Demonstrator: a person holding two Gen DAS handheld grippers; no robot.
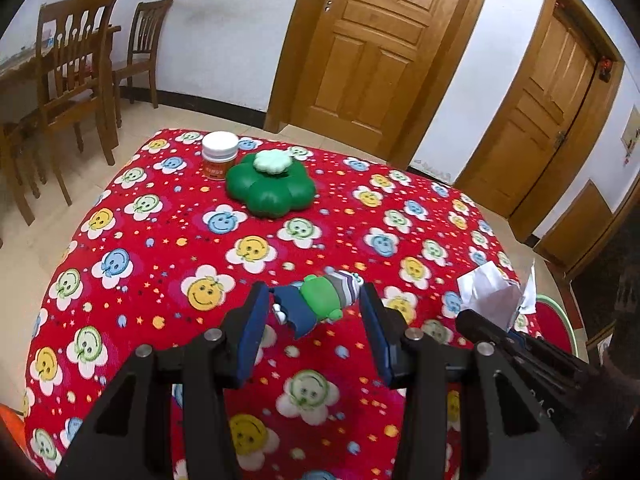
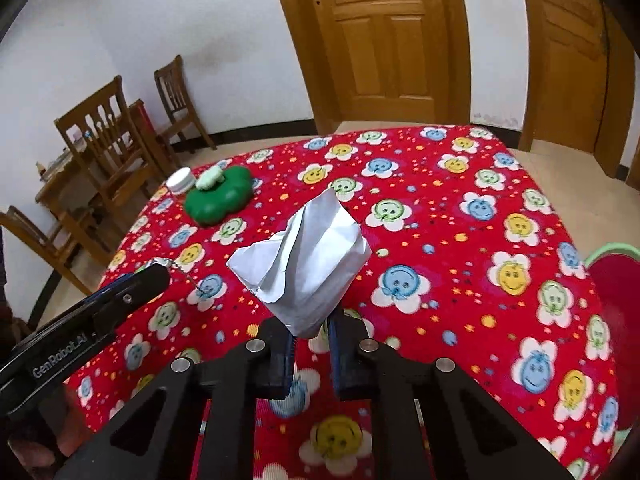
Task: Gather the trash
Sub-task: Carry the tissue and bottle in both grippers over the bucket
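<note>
A crumpled white paper [image 2: 308,256] sticks up from my right gripper [image 2: 312,328], whose jaws are shut on its lower end, above the red tablecloth. The same paper [image 1: 488,292] shows at the right of the left wrist view, with the right gripper [image 1: 484,326] under it. My left gripper [image 1: 314,300] is shut on a small toy figure [image 1: 324,296] with a green body, blue legs and a striped top, held crosswise between the pads. In the right wrist view the left gripper [image 2: 154,274] enters from the left, and a thin chain [image 2: 184,276] dangles from it.
The table [image 1: 160,240] wears a red cloth with smiley flowers. At its far side stand a green flower-shaped box [image 1: 270,192] with a pale lid and a white-capped jar [image 1: 218,156]. Wooden chairs [image 1: 76,72] stand left, doors behind. A red stool [image 2: 616,288] is at the right.
</note>
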